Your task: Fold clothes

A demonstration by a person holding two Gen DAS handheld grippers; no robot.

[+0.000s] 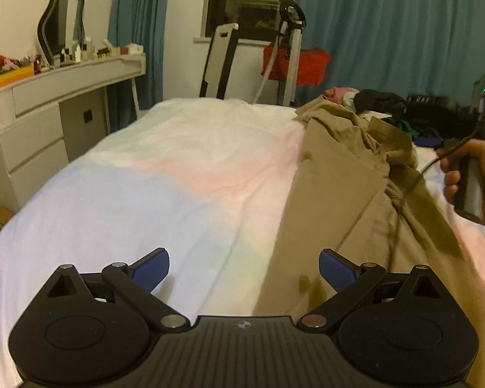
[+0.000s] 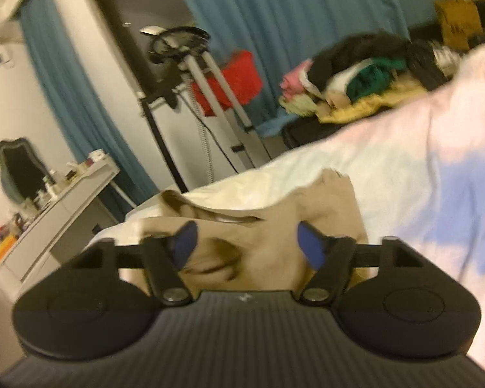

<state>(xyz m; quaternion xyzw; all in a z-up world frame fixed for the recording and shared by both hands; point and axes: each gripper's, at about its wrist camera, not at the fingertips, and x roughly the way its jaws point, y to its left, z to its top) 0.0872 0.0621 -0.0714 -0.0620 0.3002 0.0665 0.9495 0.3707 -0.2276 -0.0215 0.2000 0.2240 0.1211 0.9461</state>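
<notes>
Both gripper jaws spread wide: left gripper (image 1: 244,268), right gripper (image 2: 245,245) over tan garment (image 2: 265,226).

Right tongs (image 2: 244,245) spread over tan garment (image 2: 268,226).

Left wrist view: you look level along the bed (image 1: 184,168), close above it, toward the curtains (image 1: 397,32).
Right wrist view: tilted, blurred, low over the bed (image 2: 404,168).
Shared: bed, curtains (image 2: 274,26), dresser (image 1: 48,103) (image 2: 64,207).

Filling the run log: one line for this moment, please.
step: fold not begun | left gripper: open, empty | right gripper: open over tan garment | bed
</notes>
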